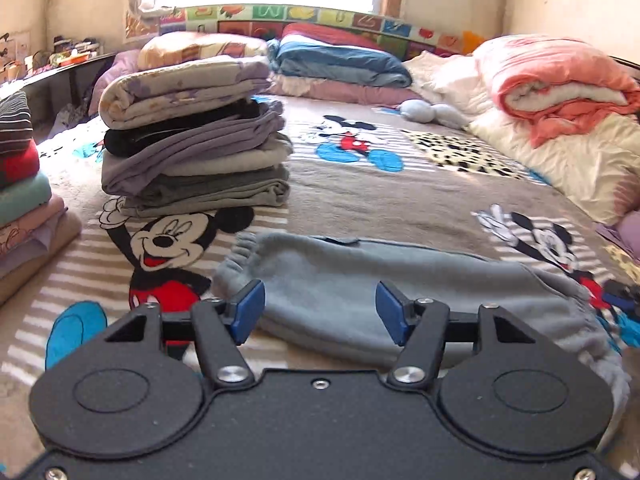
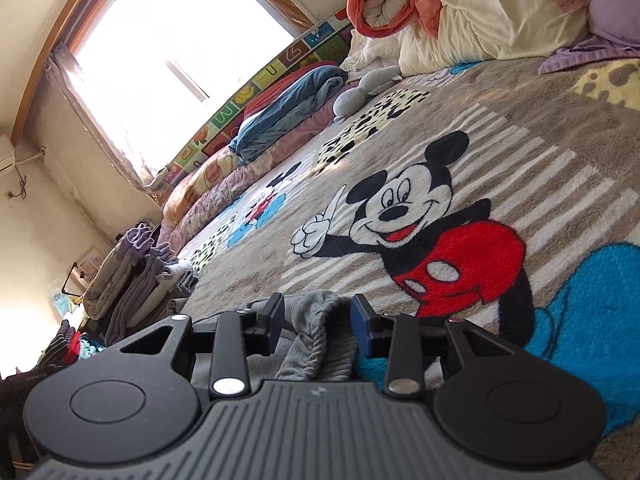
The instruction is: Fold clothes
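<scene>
Garment: grey fleece piece (image 1: 360, 280) lies flat on the bed's cartoon-mouse blanket (image 1: 360, 188), folded lengthwise, right in front of you.
Left tool (image 1: 320, 312): blue pads apart, over the garment's near edge, nothing between them that they press on.
Right tool (image 2: 316, 320): pads apart too, with the grey ribbed hem (image 2: 316, 332) bunched up in the gap; it looks loose, not pinched.
Risk: close your right tool now and I reckon you catch only 1 layer of that bunched hem, so the fold drags open.
Risk 2: fleece on plush blanket will cling; a fast pull could skew the whole piece.
Around: tall stack of folded clothes (image 1: 192, 136) stands just behind the garment to the left; a 2nd pile (image 1: 24, 200) sits at the far left.
In the way: swing wide and you could topple that stack; bedding (image 1: 560, 92) on the right is well apart.
</scene>
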`<action>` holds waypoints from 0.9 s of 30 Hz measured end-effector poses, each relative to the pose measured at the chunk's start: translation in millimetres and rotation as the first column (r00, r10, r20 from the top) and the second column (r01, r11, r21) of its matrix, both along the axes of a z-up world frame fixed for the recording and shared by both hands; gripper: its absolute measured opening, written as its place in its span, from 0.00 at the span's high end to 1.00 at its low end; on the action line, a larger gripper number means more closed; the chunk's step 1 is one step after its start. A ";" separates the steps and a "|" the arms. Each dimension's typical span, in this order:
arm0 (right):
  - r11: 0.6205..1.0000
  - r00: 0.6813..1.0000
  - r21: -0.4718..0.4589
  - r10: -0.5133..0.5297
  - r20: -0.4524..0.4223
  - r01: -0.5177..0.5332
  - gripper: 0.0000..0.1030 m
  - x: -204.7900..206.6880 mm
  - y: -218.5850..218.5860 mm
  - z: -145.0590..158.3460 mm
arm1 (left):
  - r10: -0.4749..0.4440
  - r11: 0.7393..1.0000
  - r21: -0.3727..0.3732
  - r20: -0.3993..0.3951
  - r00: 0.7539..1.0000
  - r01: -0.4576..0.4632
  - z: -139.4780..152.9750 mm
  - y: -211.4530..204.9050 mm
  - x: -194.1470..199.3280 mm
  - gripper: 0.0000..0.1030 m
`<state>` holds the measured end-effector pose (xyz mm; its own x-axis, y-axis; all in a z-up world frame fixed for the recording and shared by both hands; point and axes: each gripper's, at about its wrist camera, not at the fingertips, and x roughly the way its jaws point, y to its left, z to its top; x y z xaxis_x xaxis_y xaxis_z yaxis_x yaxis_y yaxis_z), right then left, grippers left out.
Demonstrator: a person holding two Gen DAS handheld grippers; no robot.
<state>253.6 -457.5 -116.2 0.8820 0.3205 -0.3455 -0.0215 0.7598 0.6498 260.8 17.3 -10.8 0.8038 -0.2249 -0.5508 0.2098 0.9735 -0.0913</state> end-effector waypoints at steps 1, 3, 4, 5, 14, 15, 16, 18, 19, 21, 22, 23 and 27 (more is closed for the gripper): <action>1.000 1.000 -0.011 0.009 0.010 -0.009 0.63 -6.2 0.3 4.3 | -0.025 1.000 -0.001 0.011 1.000 0.025 -4.5 -5.1 -20.2 0.41; 0.999 0.999 -0.026 0.036 0.022 -0.036 0.63 -18.9 2.3 10.9 | -0.068 0.998 0.006 0.033 0.997 0.067 -15.0 -16.5 -60.6 0.41; 0.998 0.998 -0.023 0.057 0.022 -0.056 0.63 -27.5 4.8 12.6 | -0.072 0.997 0.011 0.040 0.997 0.071 -21.0 -21.0 -76.4 0.41; 0.997 0.997 -0.019 0.077 0.023 -0.077 0.63 -36.3 7.3 14.3 | -0.069 0.998 0.003 0.042 0.997 0.069 -27.1 -23.0 -88.6 0.41; 0.990 0.990 0.026 0.138 -0.008 -0.138 0.59 -84.3 26.4 14.0 | -0.162 0.986 -0.011 0.084 0.983 0.164 -60.5 -42.5 -123.3 0.41; 0.989 0.989 0.022 0.143 -0.019 -0.143 0.55 -85.3 29.8 12.1 | -0.183 0.983 0.019 0.091 0.979 0.182 -63.5 -47.7 -125.8 0.41; 0.990 0.990 0.011 0.141 -0.031 -0.141 0.52 -84.8 34.3 10.1 | -0.207 0.978 0.047 0.099 0.973 0.204 -66.6 -52.4 -128.1 0.41; 0.991 0.989 -0.010 0.136 -0.052 -0.137 0.46 -83.8 43.0 6.2 | -0.236 0.970 0.086 0.110 0.965 0.228 -73.3 -58.9 -131.9 0.41; 0.990 0.989 -0.001 0.138 -0.051 -0.138 0.46 -84.2 44.4 5.1 | -0.247 0.966 0.102 0.113 0.962 0.236 -76.1 -61.9 -132.3 0.41; 0.990 0.989 0.017 0.140 -0.048 -0.140 0.47 -85.0 47.0 2.8 | -0.266 0.958 0.139 0.123 0.956 0.249 -81.3 -67.3 -131.4 0.41; 0.990 0.989 0.028 0.139 -0.049 -0.138 0.47 -85.8 46.9 1.9 | -0.273 0.955 0.153 0.129 0.953 0.253 -83.0 -69.6 -130.9 0.41; 0.990 0.989 0.043 0.137 -0.048 -0.135 0.48 -86.4 45.5 0.2 | -0.282 0.952 0.160 0.131 0.950 0.261 -84.5 -71.7 -129.8 0.41; 0.978 0.993 0.182 0.112 -0.048 -0.102 0.53 -86.4 31.0 -12.5 | -0.320 0.938 0.183 0.125 0.939 0.295 -91.0 -79.8 -125.9 0.41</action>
<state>167.2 -426.5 -128.7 0.8196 0.4729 -0.3236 -0.0548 0.6268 0.7773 134.9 -62.5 -101.8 0.7853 -0.3932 -0.4782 0.5000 0.8583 0.1156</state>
